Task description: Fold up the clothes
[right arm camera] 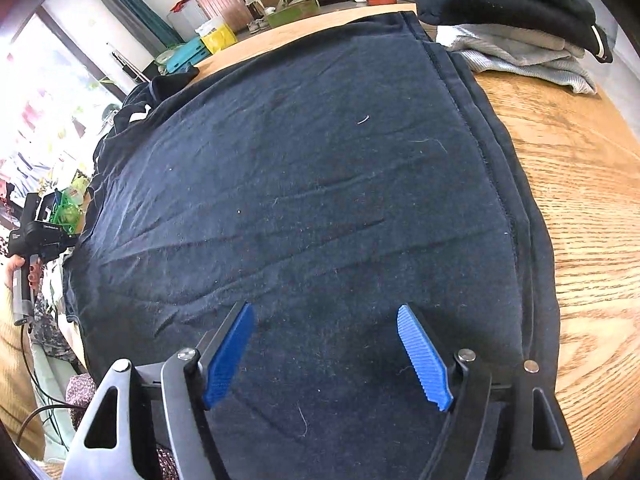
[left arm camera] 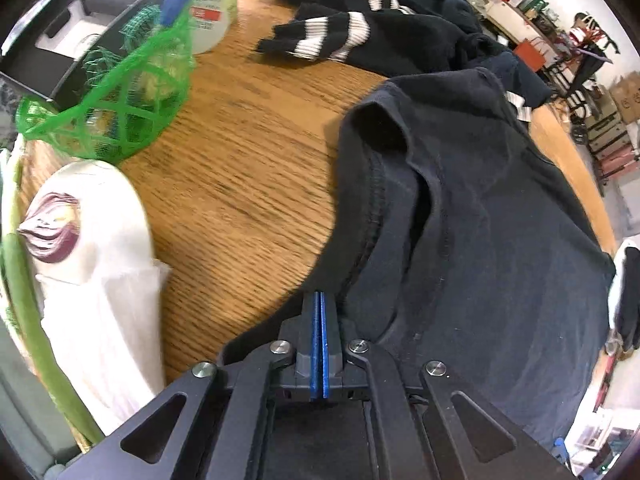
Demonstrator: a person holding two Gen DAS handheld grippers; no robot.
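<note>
left wrist view: left gripper (left arm camera: 320, 300) pressed together, maybe pinching the shirt (left arm camera: 480, 216) edge, can't tell. shirt lies flat on table (left arm camera: 240, 168), stretching to 1 o'clock. right gripper (right arm camera: 325, 354) spread, empty, over the cloth w/ hem at 2 o'clock.

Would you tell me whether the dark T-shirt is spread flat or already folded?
Spread, not yet folded: the dark T-shirt lies in a broad sheet over the wooden table, with only shallow wrinkles and its hem edge doubled along one side.
</note>
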